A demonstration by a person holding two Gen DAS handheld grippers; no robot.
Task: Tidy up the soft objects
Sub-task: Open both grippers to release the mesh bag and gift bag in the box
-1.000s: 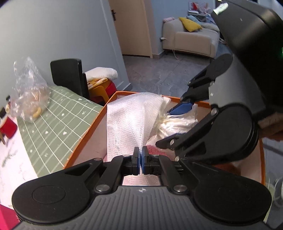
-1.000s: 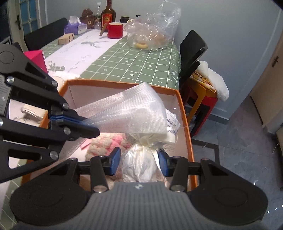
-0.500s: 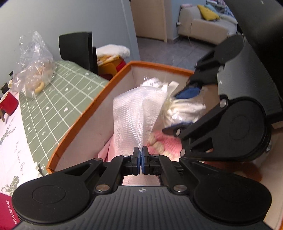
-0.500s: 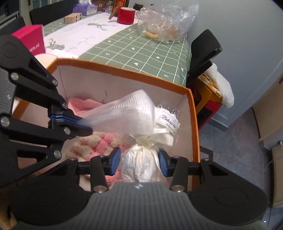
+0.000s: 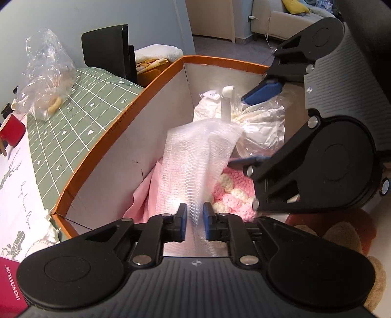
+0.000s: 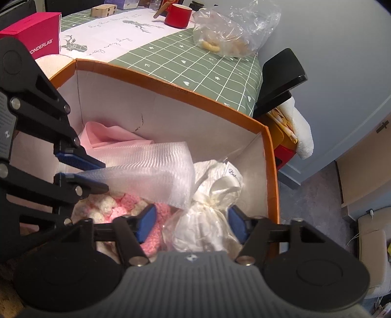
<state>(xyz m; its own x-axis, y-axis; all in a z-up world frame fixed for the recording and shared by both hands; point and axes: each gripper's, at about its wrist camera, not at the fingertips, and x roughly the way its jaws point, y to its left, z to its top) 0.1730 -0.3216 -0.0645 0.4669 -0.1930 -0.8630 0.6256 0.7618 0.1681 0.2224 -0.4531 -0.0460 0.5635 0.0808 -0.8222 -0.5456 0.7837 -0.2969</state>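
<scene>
Inside the orange box (image 6: 271, 171), both claws are seen opening: the left claw (image 5: 194, 221) is parted around the white foam netting (image 5: 195, 156), the right claw (image 6: 193, 223) around the tied white bag (image 6: 207, 220) at five o'clock.

I'm working in a home: a dining table (image 6: 171, 61) with a green checked cloth, a red mug (image 6: 177, 15), a sofa (image 5: 293, 22) across the room, a door (image 5: 210, 17).
</scene>
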